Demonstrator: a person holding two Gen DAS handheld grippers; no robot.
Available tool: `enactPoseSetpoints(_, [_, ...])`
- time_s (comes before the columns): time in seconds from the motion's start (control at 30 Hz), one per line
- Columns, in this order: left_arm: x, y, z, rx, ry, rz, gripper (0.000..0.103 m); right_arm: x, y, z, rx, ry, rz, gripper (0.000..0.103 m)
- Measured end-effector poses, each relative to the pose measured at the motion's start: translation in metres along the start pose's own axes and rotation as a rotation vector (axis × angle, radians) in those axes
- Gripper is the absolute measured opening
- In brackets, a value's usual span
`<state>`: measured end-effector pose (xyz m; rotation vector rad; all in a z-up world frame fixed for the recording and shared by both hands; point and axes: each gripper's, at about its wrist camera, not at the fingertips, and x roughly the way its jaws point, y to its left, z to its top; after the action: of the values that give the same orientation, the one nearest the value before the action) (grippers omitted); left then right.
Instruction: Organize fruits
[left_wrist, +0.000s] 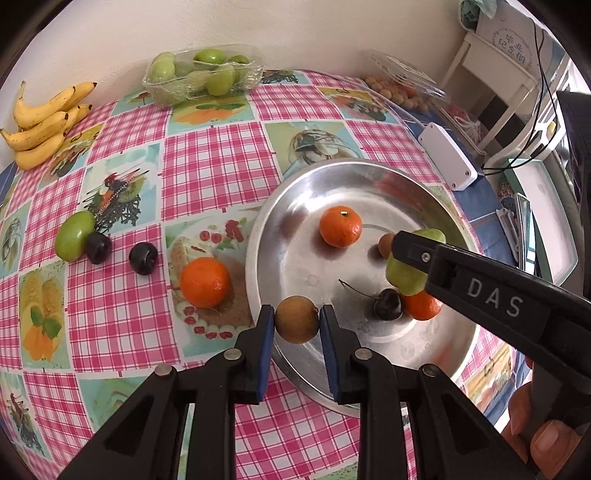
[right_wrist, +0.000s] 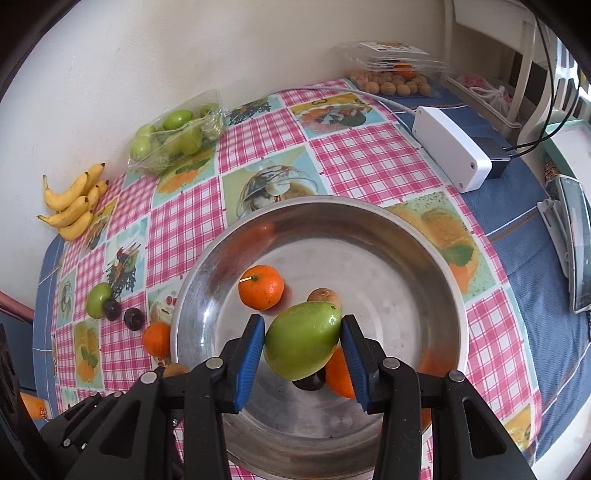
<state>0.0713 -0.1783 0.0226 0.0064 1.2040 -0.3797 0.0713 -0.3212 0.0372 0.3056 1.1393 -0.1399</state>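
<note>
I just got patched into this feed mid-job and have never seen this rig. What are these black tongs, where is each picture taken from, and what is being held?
No robot here: a person holds a hand-held gripper in each hand, each with a fisheye camera looking along its fingers. The left camera shows the left hand-held gripper shut on a small brown fruit at the near rim of a metal bowl. The right camera shows the right hand-held gripper shut on a green fruit above that bowl, which already holds a tangerine and other fruit. Loose on the checked tablecloth lie another tangerine, two dark cherries and another green fruit; bananas sit by the wall.
</note>
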Motion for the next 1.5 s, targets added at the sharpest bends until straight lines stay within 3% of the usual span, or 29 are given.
enactPoseSetpoints(0.87, [0.01,-0.007,-0.005,0.011,0.043,-0.011,0.026,0.021,0.01,-0.003,-0.022,0.049,-0.002,0.046])
enactPoseSetpoints(0.93, [0.01,-0.007,-0.005,0.009,0.043,-0.012,0.027,0.02,0.01,-0.002,-0.025,0.045,-0.001,0.049])
enactPoseSetpoints(1.0, [0.009,-0.007,-0.005,0.005,0.046,-0.021,0.029,0.017,0.011,-0.001,-0.029,0.036,-0.001,0.06])
enactPoseSetpoints(1.13, [0.004,-0.006,-0.004,0.004,0.038,-0.023,0.031,0.011,0.011,0.001,-0.037,0.02,-0.001,0.062])
enactPoseSetpoints(1.33, [-0.005,0.013,0.002,-0.064,0.011,-0.019,0.033,0.007,0.008,0.001,-0.029,0.008,-0.007,0.063])
enactPoseSetpoints(1.5, [-0.009,0.049,0.005,-0.193,-0.015,0.042,0.033,0.009,0.006,0.0,-0.029,0.018,-0.012,0.063])
